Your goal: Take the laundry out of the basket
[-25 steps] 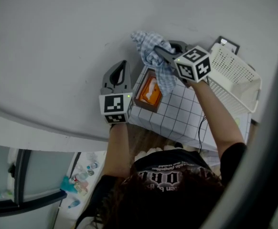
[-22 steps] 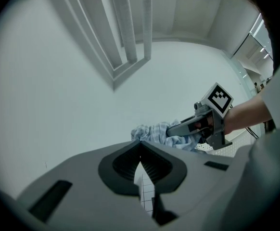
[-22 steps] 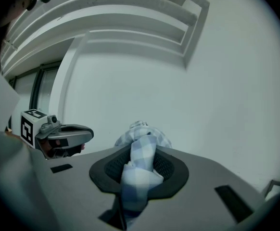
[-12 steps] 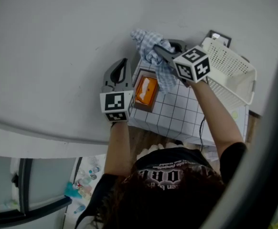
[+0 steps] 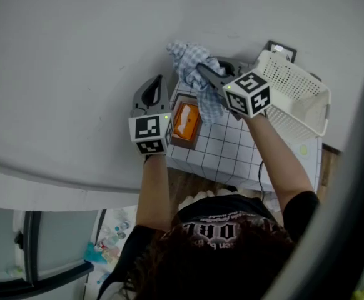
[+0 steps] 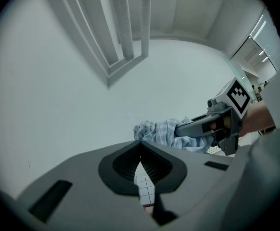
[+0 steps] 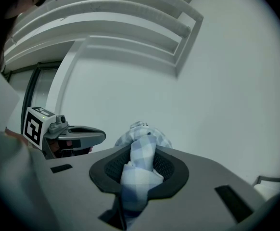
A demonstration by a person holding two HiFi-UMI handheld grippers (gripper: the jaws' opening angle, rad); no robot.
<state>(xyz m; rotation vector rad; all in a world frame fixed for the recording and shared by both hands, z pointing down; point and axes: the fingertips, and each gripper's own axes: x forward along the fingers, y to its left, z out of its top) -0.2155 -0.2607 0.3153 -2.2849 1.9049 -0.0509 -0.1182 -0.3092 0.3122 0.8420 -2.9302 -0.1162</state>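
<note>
My right gripper (image 5: pixel 202 72) is shut on a blue-and-white checked cloth (image 5: pixel 191 67), which hangs bunched from the jaws above the far left corner of the grid-patterned table (image 5: pixel 229 152). In the right gripper view the cloth (image 7: pixel 139 165) fills the gap between the pads. The white perforated laundry basket (image 5: pixel 294 83) sits to the right of that gripper, and nothing shows inside it. My left gripper (image 5: pixel 154 91) hovers left of the table with its jaws shut and nothing between them. The left gripper view shows the cloth (image 6: pixel 159 131) just beyond its tips.
An orange box (image 5: pixel 185 120) lies on the table's left edge, between the two grippers. A white wall (image 5: pixel 75 55) fills the space behind and to the left. A dark frame (image 5: pixel 281 47) stands behind the basket. The floor below holds small items (image 5: pixel 104 242).
The right gripper with the cloth has drifted a little to the left and up in the view. The basket and table have shifted the same way. The left gripper has barely moved.
</note>
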